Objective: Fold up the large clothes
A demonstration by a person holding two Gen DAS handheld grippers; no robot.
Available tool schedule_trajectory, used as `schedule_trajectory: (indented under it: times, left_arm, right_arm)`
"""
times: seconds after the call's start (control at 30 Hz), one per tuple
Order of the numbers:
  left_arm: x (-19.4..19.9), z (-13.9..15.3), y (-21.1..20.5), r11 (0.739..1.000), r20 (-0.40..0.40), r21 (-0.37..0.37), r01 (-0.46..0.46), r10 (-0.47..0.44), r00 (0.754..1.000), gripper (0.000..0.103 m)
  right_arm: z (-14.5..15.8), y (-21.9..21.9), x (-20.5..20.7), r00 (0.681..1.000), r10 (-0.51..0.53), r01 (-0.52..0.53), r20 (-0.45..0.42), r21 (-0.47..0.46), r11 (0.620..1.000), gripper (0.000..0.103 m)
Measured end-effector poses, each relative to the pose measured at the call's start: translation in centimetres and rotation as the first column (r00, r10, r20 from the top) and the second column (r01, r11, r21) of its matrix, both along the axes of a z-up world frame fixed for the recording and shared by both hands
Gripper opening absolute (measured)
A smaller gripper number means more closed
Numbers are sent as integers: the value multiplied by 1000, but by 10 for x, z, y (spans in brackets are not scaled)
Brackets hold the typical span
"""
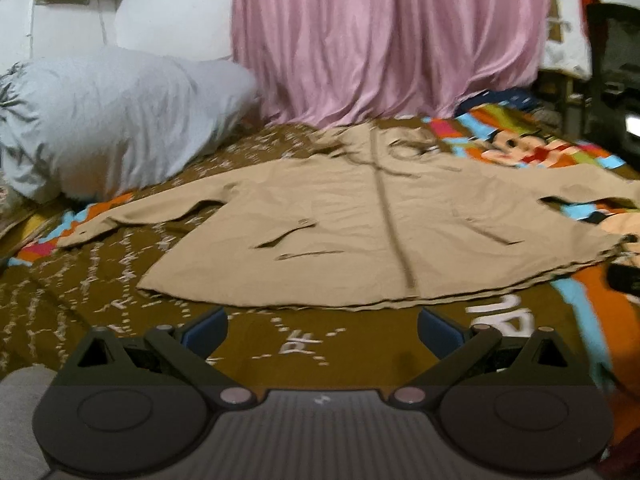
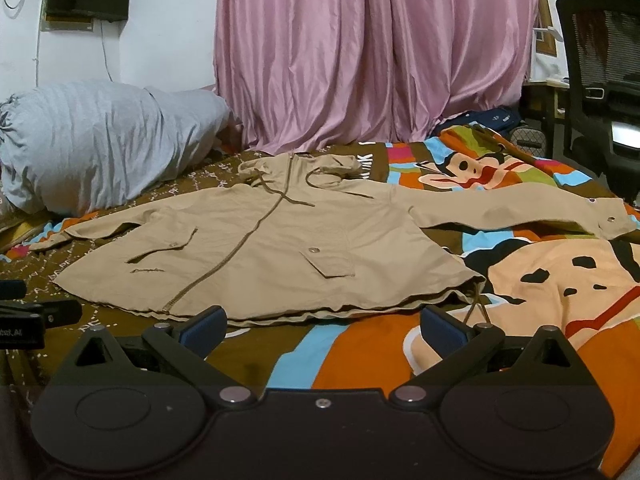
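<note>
A beige hooded jacket (image 1: pixel 360 220) lies flat and face up on the bed, sleeves spread to both sides, zip closed, hood toward the curtain. It also shows in the right wrist view (image 2: pixel 280 248). My left gripper (image 1: pixel 322 326) is open and empty, just short of the jacket's bottom hem near its middle. My right gripper (image 2: pixel 322 326) is open and empty, just short of the hem's right part, near the hem drawstring (image 2: pixel 480 304). The left gripper's edge shows at the far left of the right wrist view (image 2: pixel 28 316).
The bed has a brown and multicoloured cartoon sheet (image 2: pixel 540 300). A large grey-white pillow (image 2: pixel 100 140) lies at the back left. A pink curtain (image 2: pixel 372 52) hangs behind the bed. A black mesh chair (image 2: pixel 600 80) stands at the right.
</note>
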State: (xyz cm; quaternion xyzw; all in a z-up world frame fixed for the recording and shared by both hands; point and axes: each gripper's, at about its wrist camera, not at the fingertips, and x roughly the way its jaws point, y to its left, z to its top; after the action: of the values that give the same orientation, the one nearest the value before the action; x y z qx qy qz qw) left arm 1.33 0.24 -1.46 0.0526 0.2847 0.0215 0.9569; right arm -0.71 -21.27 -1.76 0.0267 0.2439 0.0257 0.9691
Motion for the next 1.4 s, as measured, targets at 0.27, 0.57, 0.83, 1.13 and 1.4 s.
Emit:
schedule_trajectory:
  times: [0.27,0.57,0.83,1.13,1.4]
  left_arm:
    - [72,19,80,984,-16,12,-180,180,983,103]
    - [181,-8,183,962,-217,-29,-272,260,941,102]
    - [207,-34,221,964,-359,-157,-215,147,922,83]
    - [205,-29,205,977,-353,-84,-195,153,923,5]
    - [174,35,187,977,-292,-110,-185,146,945,0]
  right_arm:
    - [5,-40,26,996,-83,84,-42,15,996,102]
    - [-1,-88,104,979,-120,131,-165,59,990,87]
    - [-24,-94,130,950,-178,206,-255,87,975,64]
    - [-26,-83,126,953,-207,222,-223,45,974,24]
    - [18,-91,112,975,-152,179,-163,163,970,15]
